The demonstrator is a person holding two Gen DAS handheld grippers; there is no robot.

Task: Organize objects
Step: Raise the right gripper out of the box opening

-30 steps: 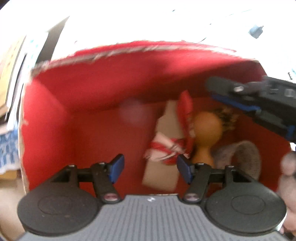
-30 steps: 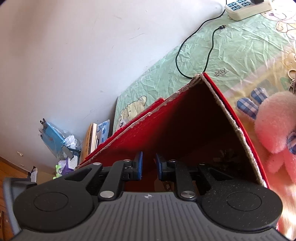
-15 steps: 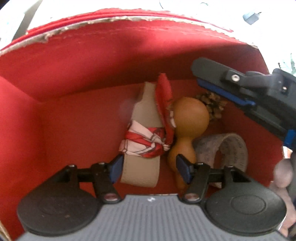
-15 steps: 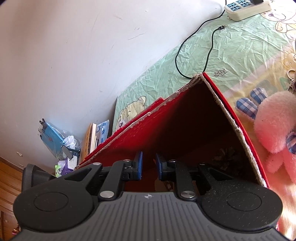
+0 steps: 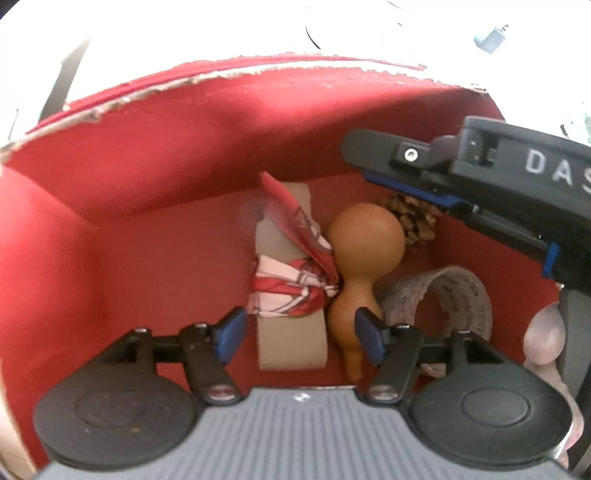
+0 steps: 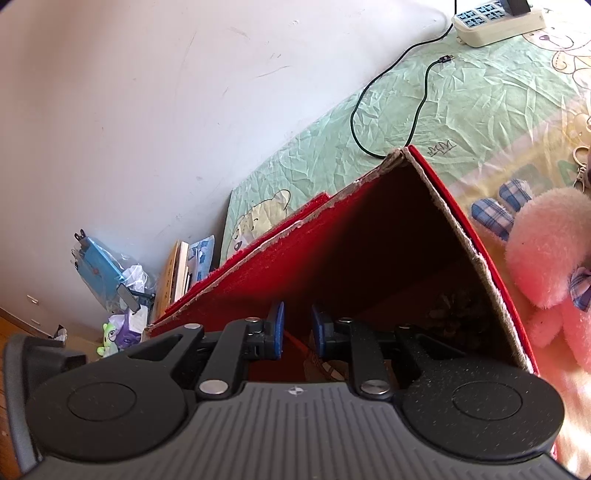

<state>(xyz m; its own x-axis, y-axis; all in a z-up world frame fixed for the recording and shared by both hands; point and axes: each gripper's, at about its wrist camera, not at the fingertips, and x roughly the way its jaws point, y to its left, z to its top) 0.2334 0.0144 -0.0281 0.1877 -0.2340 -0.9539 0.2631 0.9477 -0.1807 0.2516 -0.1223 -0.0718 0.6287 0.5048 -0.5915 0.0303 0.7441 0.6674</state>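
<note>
- Green cartoon-print sheet (image 6: 461,107) is covering the surface beside a white wall (image 6: 147,92), with a power strip (image 6: 495,16) and a black cable (image 6: 413,99) lying on it.
- Red box (image 5: 155,229) is sitting open on the sheet, its torn cardboard rim showing in both views.
- Left gripper (image 5: 300,334) is hanging over the box interior, its blue pads spread wide and holding nothing.
- On the box floor a tan strap (image 5: 288,343) is lying lengthwise, with a red-and-white scarf (image 5: 291,284) knotted around its middle.
- Brown gourd (image 5: 364,254) is lying just right of the strap, touching the scarf knot, its narrow end pointing toward the left gripper.
- Pinecone (image 5: 415,218) is resting behind the gourd near the back right corner.
- Printed tape (image 5: 454,299) is arching to the right of the gourd.
- Right gripper (image 6: 297,334) is reaching in over the box's right side, its pads standing narrowly apart with nothing visible between them.
- Pink plush (image 6: 550,258) is lying on the sheet just outside the box's right wall.
- Books (image 6: 177,273) are leaning against the wall to the left.
</note>
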